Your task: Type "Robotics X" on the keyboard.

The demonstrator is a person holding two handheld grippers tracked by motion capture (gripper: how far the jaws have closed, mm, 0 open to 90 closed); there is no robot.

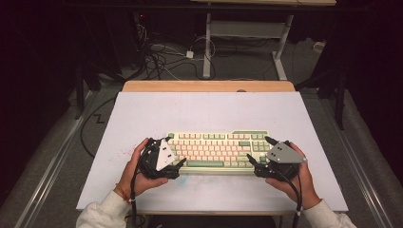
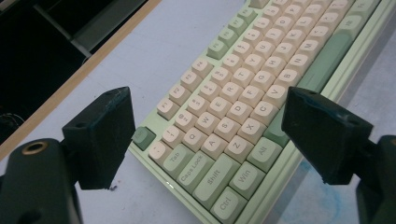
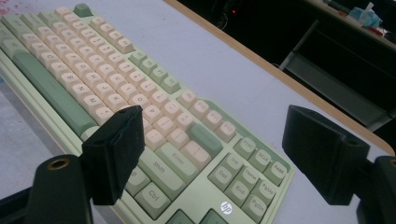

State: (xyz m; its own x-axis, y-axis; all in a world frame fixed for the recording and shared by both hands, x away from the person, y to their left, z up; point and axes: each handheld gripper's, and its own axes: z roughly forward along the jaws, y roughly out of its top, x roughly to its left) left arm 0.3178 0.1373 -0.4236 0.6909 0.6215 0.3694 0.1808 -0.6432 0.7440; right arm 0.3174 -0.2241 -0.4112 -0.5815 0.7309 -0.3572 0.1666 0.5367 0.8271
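Pale green keyboard [image 1: 216, 151] with cream keys, flat near the front edge of a white table [image 1: 199, 109]. Left gripper [image 1: 175, 162] at its left end, jaws wide open, straddling the corner by the Ctrl key [image 2: 227, 209], gripping nothing. Right gripper [image 1: 260, 153] at its right end, jaws equally wide, holding nothing. Printed logo [image 3: 226, 207] legible from the right gripper view. Cables [image 1: 161, 54] on the floor beyond, seen from high.

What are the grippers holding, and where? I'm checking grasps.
Nothing: the left gripper and right gripper straddle the keyboard ends, jaws open.
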